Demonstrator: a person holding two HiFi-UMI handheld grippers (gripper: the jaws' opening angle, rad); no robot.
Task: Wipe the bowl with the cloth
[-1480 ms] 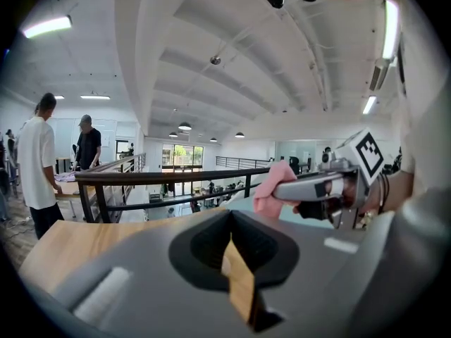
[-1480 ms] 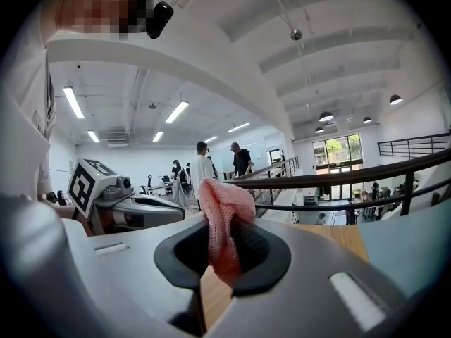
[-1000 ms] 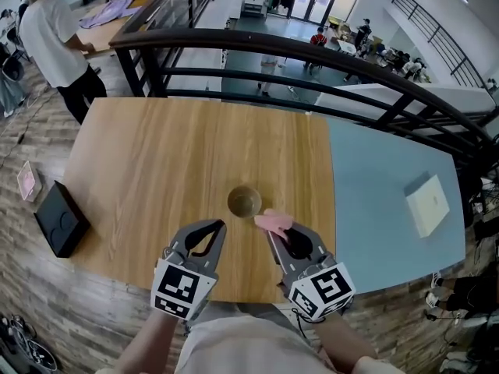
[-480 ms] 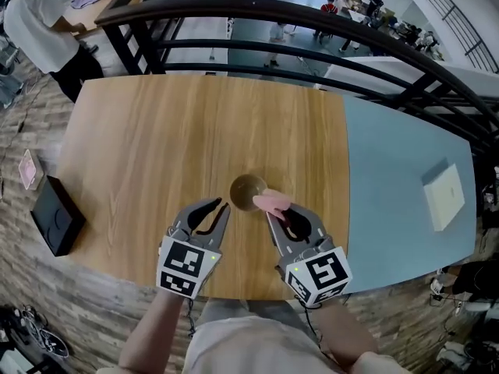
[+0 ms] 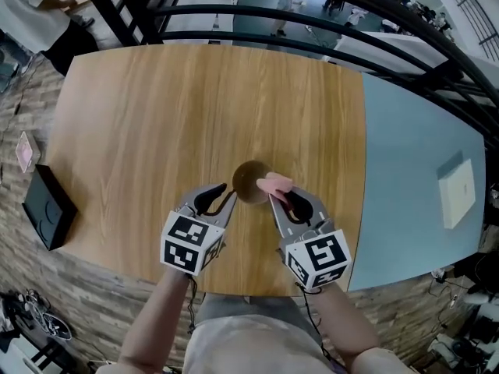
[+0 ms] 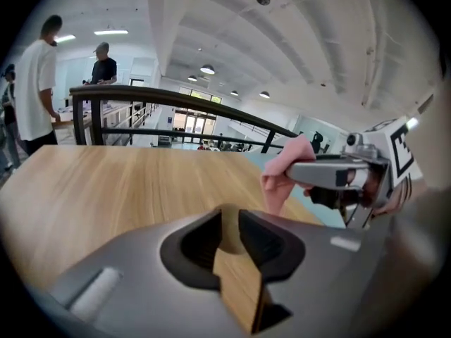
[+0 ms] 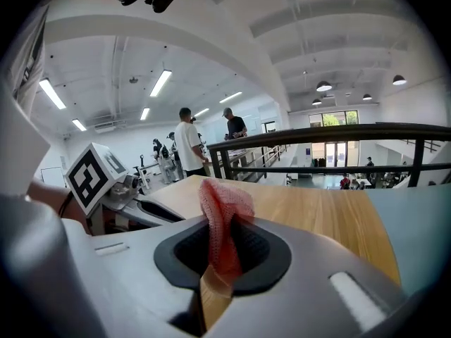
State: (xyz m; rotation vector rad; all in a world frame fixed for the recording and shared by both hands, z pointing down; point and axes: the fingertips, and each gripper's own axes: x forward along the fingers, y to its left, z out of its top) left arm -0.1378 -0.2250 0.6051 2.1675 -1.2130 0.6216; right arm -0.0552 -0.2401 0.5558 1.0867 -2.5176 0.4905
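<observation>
The bowl (image 5: 248,182) sat on the wooden table (image 5: 156,107), just below the middle of the head view. The left gripper (image 5: 228,193) was at its lower left and the right gripper (image 5: 279,201) at its lower right, both tips close to it. The print I could make out was the black-and-white square markers on the left cube (image 5: 187,242) and the right cube (image 5: 317,259) — patterns, not letters.

The right jaws were closed on the pink cloth (image 5: 274,183). From above it overlapped the bowl's right rim, though I couldn't tell whether it touched. The right gripper view showed what the head view could not: the cloth (image 7: 222,217) pinched between the dark pads and bunched up above them.

The left jaws had just been opening and stood apart with nothing gripped. In the left gripper view only table wood and a brownish shape at the far end showed through the gap. That view also caught the cloth (image 6: 285,174) from the side, hanging from the right jaws at the right of frame.

Only the head view took in the black box (image 5: 47,216) at the left edge and the white box (image 5: 458,193) on the pale blue table (image 5: 405,146) at right. Only the gripper views showed a person in a white shirt (image 6: 35,90) standing by the dark railing (image 6: 176,94) — upper left in the left one.
</observation>
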